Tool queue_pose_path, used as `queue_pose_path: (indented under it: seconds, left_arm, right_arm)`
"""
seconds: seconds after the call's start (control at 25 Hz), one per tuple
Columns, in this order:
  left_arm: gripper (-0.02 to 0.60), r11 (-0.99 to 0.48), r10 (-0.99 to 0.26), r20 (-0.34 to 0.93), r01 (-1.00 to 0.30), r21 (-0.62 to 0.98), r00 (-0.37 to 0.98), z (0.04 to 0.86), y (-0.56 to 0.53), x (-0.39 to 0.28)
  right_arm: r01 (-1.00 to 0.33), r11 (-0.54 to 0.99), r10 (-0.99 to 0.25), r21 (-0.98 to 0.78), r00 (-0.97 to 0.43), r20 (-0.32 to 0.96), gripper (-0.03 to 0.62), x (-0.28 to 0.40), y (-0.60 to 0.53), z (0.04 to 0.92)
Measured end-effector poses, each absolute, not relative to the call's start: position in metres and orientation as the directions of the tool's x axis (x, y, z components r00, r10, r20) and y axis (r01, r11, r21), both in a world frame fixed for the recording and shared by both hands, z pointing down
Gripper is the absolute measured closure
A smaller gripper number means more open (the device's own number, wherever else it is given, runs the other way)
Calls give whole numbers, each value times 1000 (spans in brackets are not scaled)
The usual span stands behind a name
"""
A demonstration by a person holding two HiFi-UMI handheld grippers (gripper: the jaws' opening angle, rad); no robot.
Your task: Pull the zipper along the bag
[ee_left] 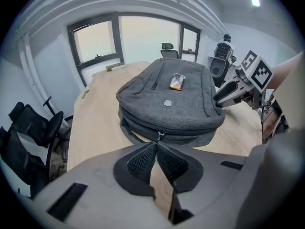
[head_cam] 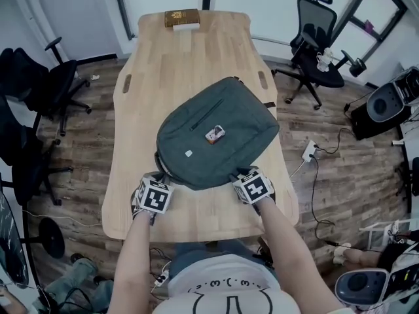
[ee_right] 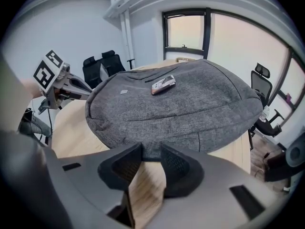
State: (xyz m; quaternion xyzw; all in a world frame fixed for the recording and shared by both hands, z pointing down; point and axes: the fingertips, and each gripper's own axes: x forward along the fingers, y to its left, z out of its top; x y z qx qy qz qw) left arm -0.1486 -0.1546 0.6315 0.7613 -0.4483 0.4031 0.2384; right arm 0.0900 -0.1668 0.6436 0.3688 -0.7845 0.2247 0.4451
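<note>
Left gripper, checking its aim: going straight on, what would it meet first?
The zipper pull on the grey backpack's near side, just beyond the left gripper's shut fingers; contact is hard to judge.

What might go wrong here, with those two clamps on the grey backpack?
The left gripper pinches the small zipper pull only at its very tips, so the pull may slip out. The right gripper holds just a bit of the backpack at its edge; if that fabric slips free, the whole bag might slide on the smooth table instead of the zipper moving. The small packet lying on top could be shaken off.
</note>
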Motion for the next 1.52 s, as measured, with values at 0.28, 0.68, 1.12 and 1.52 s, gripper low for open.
queue_pose_path:
  seconds: [0.28, 0.68, 1.12, 1.52]
  left_arm:
    - [561, -479, -489, 834, -878, -10, 258, 638, -190, -171]
    - [563, -514, -454, 825, -855, 68, 338, 622, -151, -159]
    - [563, -602, -335, 765, -749, 276, 550, 625, -92, -53]
    - [563, -651, -293, 747, -697, 302, 597, 618, -94, 7]
  right_arm:
    - [-754, 656, -364, -31, -352, 863, 424, 82, -163, 643]
    - [-764, 645, -386, -11, -338, 858, 430, 86, -177, 648]
    - [-810, 584, -553, 61, -342, 759, 408, 112, -226, 587]
    - [-378, 926, -229, 6, -548, 805, 384, 67, -137, 568]
